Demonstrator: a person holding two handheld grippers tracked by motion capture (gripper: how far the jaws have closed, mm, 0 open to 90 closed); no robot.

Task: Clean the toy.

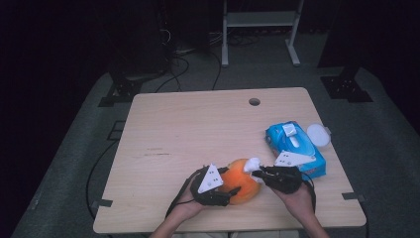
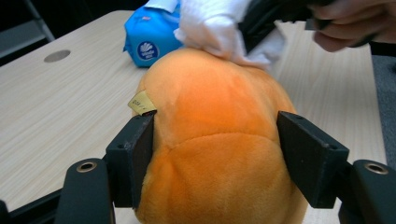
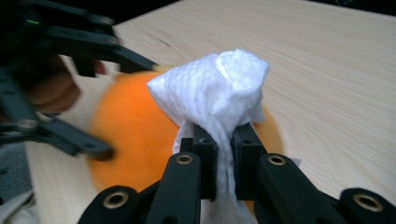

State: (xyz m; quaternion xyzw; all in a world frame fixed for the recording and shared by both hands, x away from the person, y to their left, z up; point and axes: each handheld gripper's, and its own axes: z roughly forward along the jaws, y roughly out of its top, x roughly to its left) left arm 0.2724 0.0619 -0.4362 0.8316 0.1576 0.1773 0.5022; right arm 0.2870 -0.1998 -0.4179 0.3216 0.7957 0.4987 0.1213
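The person is wiping the orange plush toy [image 1: 241, 181], which is sitting near the front edge of the table [image 1: 198, 129] between both hands. The left gripper [image 1: 234, 191] is bracing it, jaws clasping its sides, while the right gripper [image 1: 257, 171], clamped tight on a bunched white wipe [image 3: 215, 95], is pressing that against the top. Next, I'd guess, comes dragging the wipe across the fur with the toy held steady.

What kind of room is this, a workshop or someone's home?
Probably a lab or recording room, not a home: a bare wooden table stands on grey carpet in a dark space, cables trail across the floor, and a metal equipment stand sits behind it.
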